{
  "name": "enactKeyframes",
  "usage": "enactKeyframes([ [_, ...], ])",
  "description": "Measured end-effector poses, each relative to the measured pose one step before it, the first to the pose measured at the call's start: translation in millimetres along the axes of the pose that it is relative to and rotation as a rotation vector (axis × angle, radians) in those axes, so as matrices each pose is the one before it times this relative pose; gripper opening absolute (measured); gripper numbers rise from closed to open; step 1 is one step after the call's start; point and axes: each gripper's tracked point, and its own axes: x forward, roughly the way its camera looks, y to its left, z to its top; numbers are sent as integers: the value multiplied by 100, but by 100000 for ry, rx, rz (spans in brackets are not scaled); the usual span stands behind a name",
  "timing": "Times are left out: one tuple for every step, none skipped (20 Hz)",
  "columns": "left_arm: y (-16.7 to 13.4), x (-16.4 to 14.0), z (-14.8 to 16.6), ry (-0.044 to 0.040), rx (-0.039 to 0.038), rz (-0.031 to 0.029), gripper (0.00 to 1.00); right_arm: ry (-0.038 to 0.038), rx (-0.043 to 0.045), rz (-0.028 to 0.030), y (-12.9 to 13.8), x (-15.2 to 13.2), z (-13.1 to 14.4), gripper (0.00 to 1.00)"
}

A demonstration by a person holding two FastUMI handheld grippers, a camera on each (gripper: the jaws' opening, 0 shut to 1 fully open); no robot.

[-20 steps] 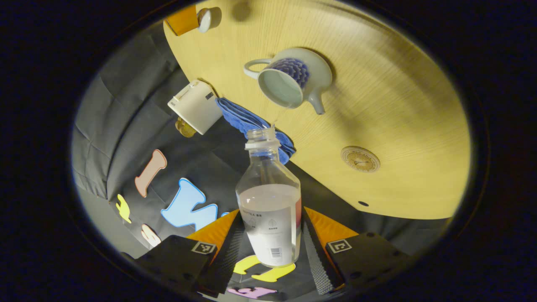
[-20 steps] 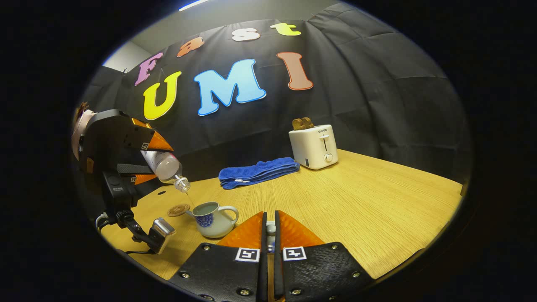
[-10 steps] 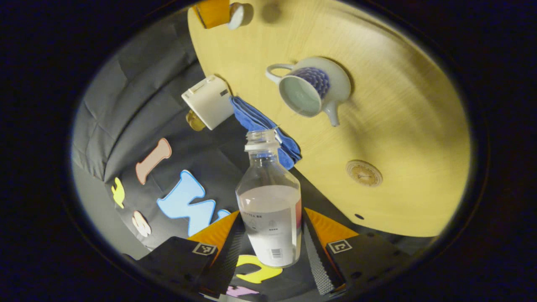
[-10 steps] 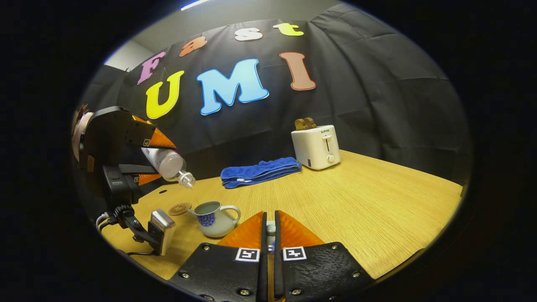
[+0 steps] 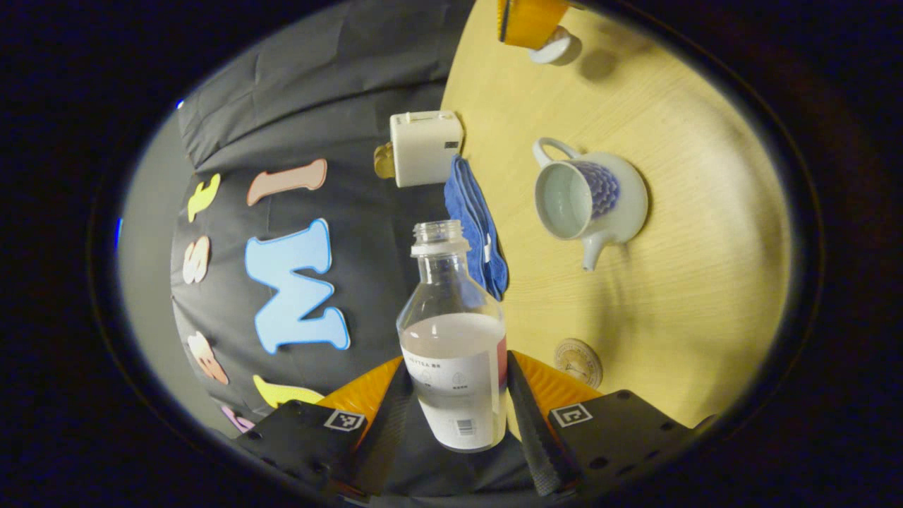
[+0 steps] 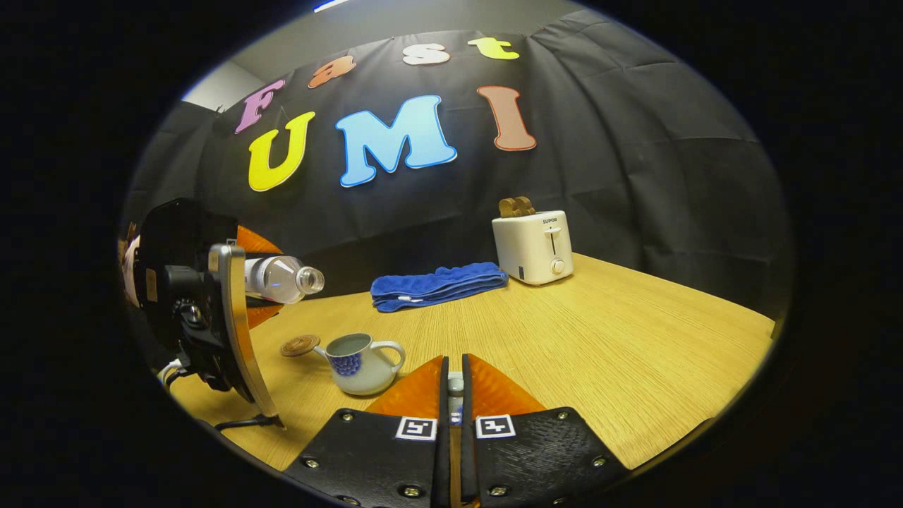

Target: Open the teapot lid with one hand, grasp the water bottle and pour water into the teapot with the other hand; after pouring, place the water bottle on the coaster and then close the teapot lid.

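My left gripper (image 5: 455,367) is shut on a clear, uncapped water bottle (image 5: 451,339) that is about half full. In the right gripper view the bottle (image 6: 282,278) lies nearly level in the air, with its mouth left of and above the teapot (image 6: 360,363). No water runs from it. The white teapot (image 5: 589,197) with a blue pattern stands open on the wooden table (image 5: 705,282). A round coaster (image 5: 577,362) lies near its spout. My right gripper (image 6: 451,363) is shut on the small white lid (image 6: 456,384), held low over the table to the right of the teapot.
A white toaster (image 6: 534,247) with toast stands at the back of the table, and a folded blue towel (image 6: 437,286) lies beside it. The left gripper's body (image 6: 204,310) and its cable hang over the table's left edge, close to the coaster (image 6: 300,345).
The left gripper has turned the bottle back from its downward pouring tilt to nearly level, and the thin stream into the teapot has stopped. The right gripper with the lid has stayed put.
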Motion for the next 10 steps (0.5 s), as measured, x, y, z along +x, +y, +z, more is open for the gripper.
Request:
enactKeyframes([
  [-251, 190, -648, 229, -6970, 521, 87, 354, -725, -233, 97, 26, -125, 6],
  [-249, 296, -816, 122, -6604, 592, 87, 451, -946, -278, 58, 68, -67, 6],
  [449, 341, -739, 287, -6838, 1842, 87, 364, -1088, -428, 24, 37, -76, 6],
  [266, 326, -586, -347, -6492, 1105, 87, 232, -1169, -443, 52, -11, 22, 6],
  [347, 129, -635, -141, -6843, 1279, 87, 71, -1163, -423, 82, 5, -46, 6],
  [264, 306, -762, 34, -7499, 732, 87, 99, -1120, -535, 31, 1, 26, 6],
  [284, 286, -775, -164, -8268, 574, 87, 213, -1000, -583, 19, 80, -96, 6],
  [320, 193, -519, -300, -8330, 162, 87, 399, -905, -677, -33, 18, -69, 6],
  [204, 118, -635, -292, -7784, 325, 87, 347, -798, -960, -59, 68, -65, 6],
  [308, 39, -470, -445, -7381, 21, 87, 221, -724, -985, -26, -8, 1, 6],
])
